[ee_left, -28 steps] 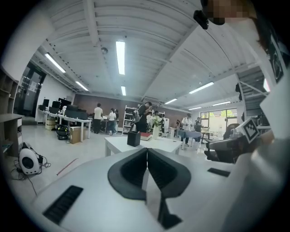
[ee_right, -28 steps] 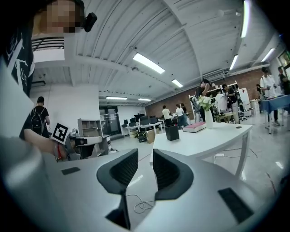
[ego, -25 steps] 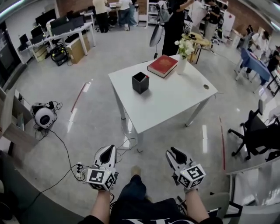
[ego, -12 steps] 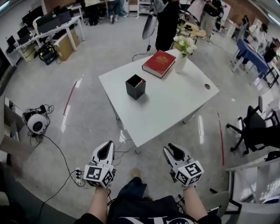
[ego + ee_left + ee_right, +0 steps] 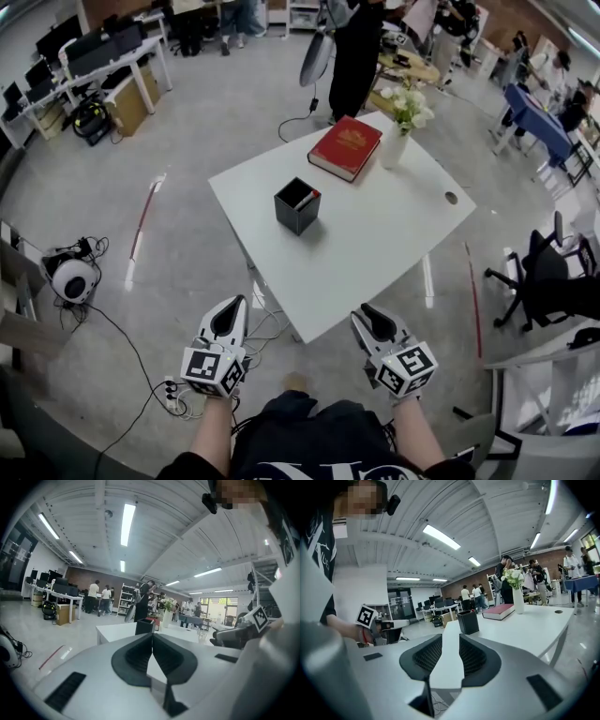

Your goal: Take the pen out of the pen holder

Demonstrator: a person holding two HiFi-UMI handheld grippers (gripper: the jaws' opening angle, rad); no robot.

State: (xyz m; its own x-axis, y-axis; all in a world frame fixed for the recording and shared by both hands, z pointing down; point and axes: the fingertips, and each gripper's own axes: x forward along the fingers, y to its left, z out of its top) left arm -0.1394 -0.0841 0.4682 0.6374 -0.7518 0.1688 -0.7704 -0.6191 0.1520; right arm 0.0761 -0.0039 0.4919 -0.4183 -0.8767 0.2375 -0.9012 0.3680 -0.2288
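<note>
A black square pen holder point(image 5: 297, 205) stands on the white table point(image 5: 375, 244), towards its left side, with a pen point(image 5: 305, 198) showing at its mouth. Both grippers hover over the floor, short of the table's near corner. My left gripper point(image 5: 231, 305) is shut, its jaws meeting at the tip, and the holder point(image 5: 144, 626) lies far ahead of it. My right gripper point(image 5: 368, 316) is open; its jaws have just been opening, and nothing is between them. In the right gripper view the holder point(image 5: 468, 622) stands well beyond the jaws.
A red book point(image 5: 345, 147) and a white vase of flowers point(image 5: 396, 141) sit at the table's far end. A person point(image 5: 356, 47) stands behind it. An office chair point(image 5: 548, 281) is at the right. Cables, a power strip point(image 5: 173, 389) and a round white device point(image 5: 70, 278) lie on the floor at the left.
The table has drawn nearer and larger in the head view as both grippers moved forward towards it. The pen holder stays in place on the table.
</note>
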